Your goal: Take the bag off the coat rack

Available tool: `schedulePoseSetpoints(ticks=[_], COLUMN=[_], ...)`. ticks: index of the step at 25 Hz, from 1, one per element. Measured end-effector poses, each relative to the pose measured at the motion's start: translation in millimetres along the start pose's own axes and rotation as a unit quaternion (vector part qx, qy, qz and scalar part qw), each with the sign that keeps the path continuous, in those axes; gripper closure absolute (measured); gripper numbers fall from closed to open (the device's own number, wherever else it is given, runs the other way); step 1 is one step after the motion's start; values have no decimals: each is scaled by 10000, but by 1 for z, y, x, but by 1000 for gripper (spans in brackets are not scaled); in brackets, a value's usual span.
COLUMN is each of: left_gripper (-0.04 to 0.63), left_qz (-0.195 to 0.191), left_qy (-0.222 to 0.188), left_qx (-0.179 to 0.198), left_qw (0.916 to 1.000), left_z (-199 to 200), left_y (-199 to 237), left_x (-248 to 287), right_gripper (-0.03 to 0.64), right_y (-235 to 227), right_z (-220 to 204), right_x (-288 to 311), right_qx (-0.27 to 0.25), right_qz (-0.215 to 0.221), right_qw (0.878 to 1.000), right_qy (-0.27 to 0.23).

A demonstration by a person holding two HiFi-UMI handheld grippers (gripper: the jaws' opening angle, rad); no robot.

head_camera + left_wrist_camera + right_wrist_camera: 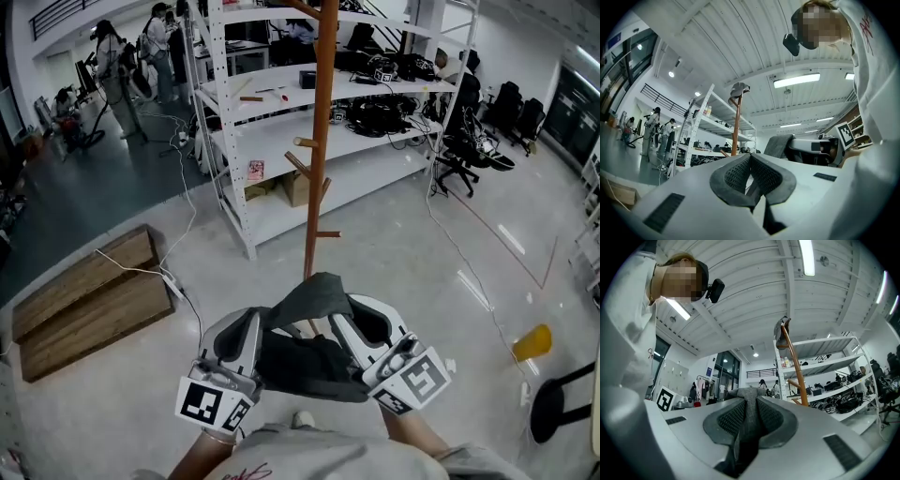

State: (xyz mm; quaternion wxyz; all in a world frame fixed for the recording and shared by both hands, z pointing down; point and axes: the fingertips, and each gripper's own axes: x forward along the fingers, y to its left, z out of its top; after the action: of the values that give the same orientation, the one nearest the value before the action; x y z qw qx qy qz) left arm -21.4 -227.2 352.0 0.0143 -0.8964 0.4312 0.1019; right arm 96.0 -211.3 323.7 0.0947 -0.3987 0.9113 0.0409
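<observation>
The dark grey cloth bag (309, 364) hangs low between my two grippers, off the wooden coat rack (321, 131), whose pole rises just beyond. My right gripper (345, 309) is shut on the bag's grey strap (749, 416), which sticks up between its pads. The strap (314, 292) arches over towards my left gripper (264, 323). In the left gripper view the left gripper (750, 158) has its pad tips touching and no cloth shows past them. A cap (739, 88) sits on top of the rack (736, 124).
White metal shelving (281, 122) with gear stands behind the rack. Wooden pallets (84, 300) and a white cable lie on the floor at the left. A yellow cone (532, 342) and a black stool (553, 403) are at the right. People (112, 66) stand far back left.
</observation>
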Motion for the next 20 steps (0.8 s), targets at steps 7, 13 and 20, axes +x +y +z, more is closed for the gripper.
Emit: schedulePoseSetpoints(ticks=[7,13,20], left_gripper=[577,577,577], left_qz=[-212,-426,-701], left_qy=[-114,-127,-86], left_qx=[-11,-104,-167], left_qw=[9997,9990,9974], left_z=[5,17,31], left_y=[-15,-27,-45], left_x=[-15,-54,-105], right_gripper=[543,543,543], right_y=[25,60,100], right_z=[6,12,18], right_x=[-24,-50,-76], right_qx=[-22,28,95], right_qz=[-154,-511,-892], right_qw=[9999,9987,9959], right_qy=[-52,-87,-134])
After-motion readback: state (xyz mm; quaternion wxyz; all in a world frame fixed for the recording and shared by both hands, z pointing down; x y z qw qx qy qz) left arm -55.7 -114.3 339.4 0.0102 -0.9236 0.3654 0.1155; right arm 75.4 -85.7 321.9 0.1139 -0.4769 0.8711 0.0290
